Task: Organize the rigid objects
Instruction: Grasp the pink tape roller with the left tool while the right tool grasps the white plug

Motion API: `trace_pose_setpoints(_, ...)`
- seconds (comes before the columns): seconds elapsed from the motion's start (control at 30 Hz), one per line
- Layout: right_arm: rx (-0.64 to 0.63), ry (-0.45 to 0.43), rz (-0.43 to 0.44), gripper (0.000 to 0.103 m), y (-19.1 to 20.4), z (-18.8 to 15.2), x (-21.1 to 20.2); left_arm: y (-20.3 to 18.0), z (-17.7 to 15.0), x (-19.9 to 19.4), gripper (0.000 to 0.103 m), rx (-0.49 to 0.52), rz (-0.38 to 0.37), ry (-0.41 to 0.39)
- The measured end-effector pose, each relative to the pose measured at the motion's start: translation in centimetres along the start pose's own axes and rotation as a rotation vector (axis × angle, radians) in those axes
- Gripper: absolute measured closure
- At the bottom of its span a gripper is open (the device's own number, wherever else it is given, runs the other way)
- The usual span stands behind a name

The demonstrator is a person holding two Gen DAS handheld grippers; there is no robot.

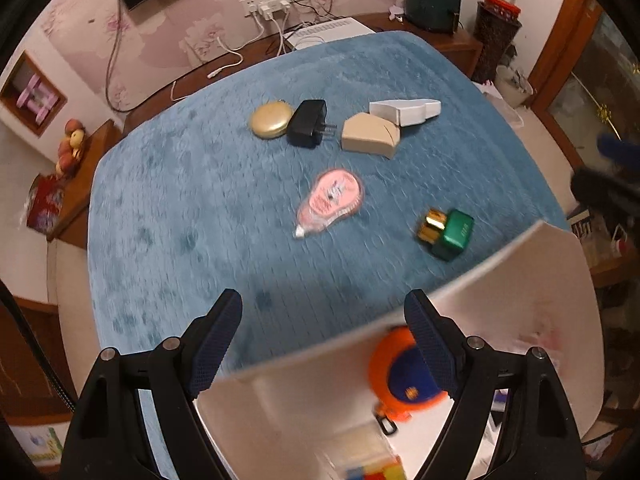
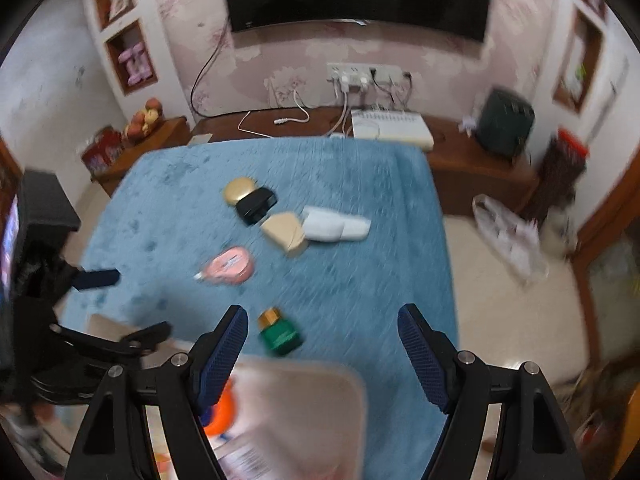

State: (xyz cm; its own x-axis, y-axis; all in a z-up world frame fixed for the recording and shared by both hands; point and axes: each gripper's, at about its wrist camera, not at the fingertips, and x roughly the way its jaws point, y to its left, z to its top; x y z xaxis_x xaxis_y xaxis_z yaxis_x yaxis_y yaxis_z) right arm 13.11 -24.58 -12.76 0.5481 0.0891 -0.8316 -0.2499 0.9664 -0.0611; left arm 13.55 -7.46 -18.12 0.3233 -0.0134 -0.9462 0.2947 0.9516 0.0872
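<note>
Both the left gripper [image 1: 322,332] and the right gripper [image 2: 322,348] stand wide with nothing between their blue pads, above the near edge of a pale tray [image 1: 520,300]. In the tray lie an orange-and-blue tape measure [image 1: 394,376] and a blurred, cut-off multicoloured block [image 1: 376,468]. Beyond the tray, on the blue cloth [image 1: 180,200], sit a green bottle with a gold cap [image 1: 446,232], a pink corrector [image 1: 330,200], then a beige case [image 1: 370,136], white box [image 1: 404,111], black plug adapter [image 1: 306,123] and gold compact [image 1: 271,120].
</note>
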Motion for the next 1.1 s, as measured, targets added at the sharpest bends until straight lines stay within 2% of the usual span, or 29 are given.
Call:
trace_pose_setpoints(0.13,-0.188,-0.024,-0.055,0.025,0.5,1.7,3.3,0.7,2.0,1.9,0.018,0.022,-0.021,0.039)
trace_pose_setpoints(0.27,-0.327,-0.038,-0.061,0.025,0.9,2.4,5.9,1.2,3.6,4.4,0.018,0.045,-0.033,0.091)
trace_pose_setpoints(0.5,-0.547,-0.066,-0.1,0.025,2.3,1.8,10.7,1.4,5.6,8.4,0.018,0.072,-0.055,0.15)
trace_pose_setpoints(0.57,-0.584,-0.056,-0.119,0.026,2.5,1.5,12.2,1.3,6.0,9.1,0.018,0.076,-0.059,0.157)
trace_pose_setpoints(0.7,-0.641,-0.035,-0.164,0.038,2.9,1.0,15.0,1.1,6.5,10.5,0.018,0.074,-0.068,0.172)
trace_pose_setpoints(0.93,-0.673,-0.057,-0.215,0.039,3.4,1.7,17.1,0.6,6.9,11.5,0.018,0.089,-0.095,0.175)
trace_pose_setpoints(1.1,-0.689,-0.025,-0.223,0.06,3.8,2.4,18.8,0.4,7.1,12.1,0.018,0.084,-0.112,0.186)
